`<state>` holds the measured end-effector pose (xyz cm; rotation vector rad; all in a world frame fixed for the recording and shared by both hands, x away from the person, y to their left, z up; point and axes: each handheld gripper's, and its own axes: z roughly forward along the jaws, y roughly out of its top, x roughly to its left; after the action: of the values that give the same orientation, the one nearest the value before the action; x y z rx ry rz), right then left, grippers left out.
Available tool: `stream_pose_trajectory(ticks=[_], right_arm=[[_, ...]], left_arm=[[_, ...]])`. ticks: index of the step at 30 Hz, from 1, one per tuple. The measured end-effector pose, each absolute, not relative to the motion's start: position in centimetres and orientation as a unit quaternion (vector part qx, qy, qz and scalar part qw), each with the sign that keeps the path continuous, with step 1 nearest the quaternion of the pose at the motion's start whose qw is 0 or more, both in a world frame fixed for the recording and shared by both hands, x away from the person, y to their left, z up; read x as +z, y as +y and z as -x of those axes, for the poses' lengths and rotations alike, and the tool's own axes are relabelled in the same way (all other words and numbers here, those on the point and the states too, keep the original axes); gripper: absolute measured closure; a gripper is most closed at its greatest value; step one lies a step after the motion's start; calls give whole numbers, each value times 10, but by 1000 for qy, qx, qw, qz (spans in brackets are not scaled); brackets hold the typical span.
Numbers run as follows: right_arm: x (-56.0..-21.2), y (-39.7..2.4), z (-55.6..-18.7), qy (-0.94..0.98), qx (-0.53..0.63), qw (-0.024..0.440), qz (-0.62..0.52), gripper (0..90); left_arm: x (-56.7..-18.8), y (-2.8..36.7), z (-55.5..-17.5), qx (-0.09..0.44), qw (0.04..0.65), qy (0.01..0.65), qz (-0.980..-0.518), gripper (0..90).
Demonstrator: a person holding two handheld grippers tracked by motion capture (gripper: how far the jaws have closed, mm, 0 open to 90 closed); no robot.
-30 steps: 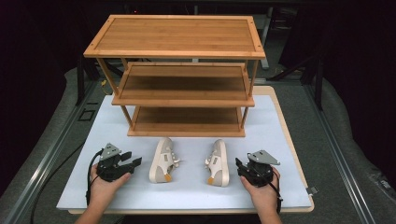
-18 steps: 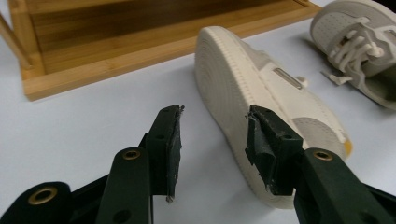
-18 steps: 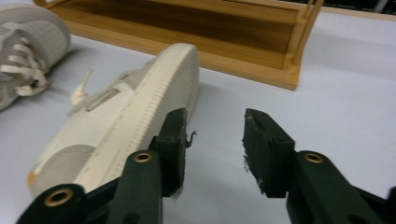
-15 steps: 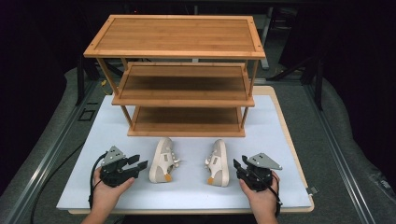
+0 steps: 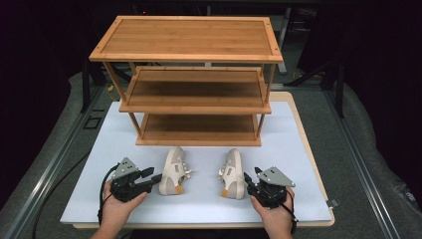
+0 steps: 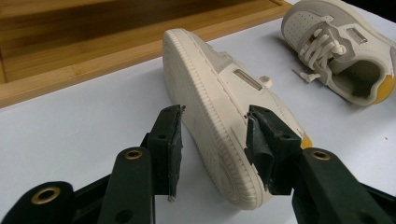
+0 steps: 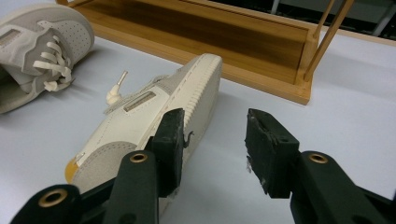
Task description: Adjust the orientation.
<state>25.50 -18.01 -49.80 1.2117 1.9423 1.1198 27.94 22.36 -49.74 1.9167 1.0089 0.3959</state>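
- Our left gripper (image 5: 152, 178) and right gripper (image 5: 247, 180) have jaws apart – each beside its shoe on the white mat (image 5: 298, 149).
- Left gripper (image 6: 212, 140) jaws straddle the left shoe (image 6: 219, 116) sole, having just been closing.
- Right gripper (image 7: 212, 140) jaws have just been opening – the right shoe (image 7: 154, 116) lies against one pad.

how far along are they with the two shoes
Nothing is done: the rack has bare shelves, and both shoes lie on their sides on the white mat. In hand: the left tool, jaws just narrowed, straddles the left shoe's sole at the heel; the right tool sits at the right shoe's heel, jaws just widened. Gripping, lifting and any placing remain.
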Motion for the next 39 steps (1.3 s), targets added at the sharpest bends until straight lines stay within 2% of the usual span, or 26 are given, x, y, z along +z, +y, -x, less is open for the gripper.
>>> stream_pose_trajectory(ticks=[19, 39], right_arm=[[-500, -176, -253, 725, 445, 280, -446, 573], [-502, -170, -254, 737, 432, 270, -445, 576]], left_arm=[[-504, 208, -280, 153, 445, 396, -789, 508], [-506, 215, -281, 150, 447, 400, -786, 507]])
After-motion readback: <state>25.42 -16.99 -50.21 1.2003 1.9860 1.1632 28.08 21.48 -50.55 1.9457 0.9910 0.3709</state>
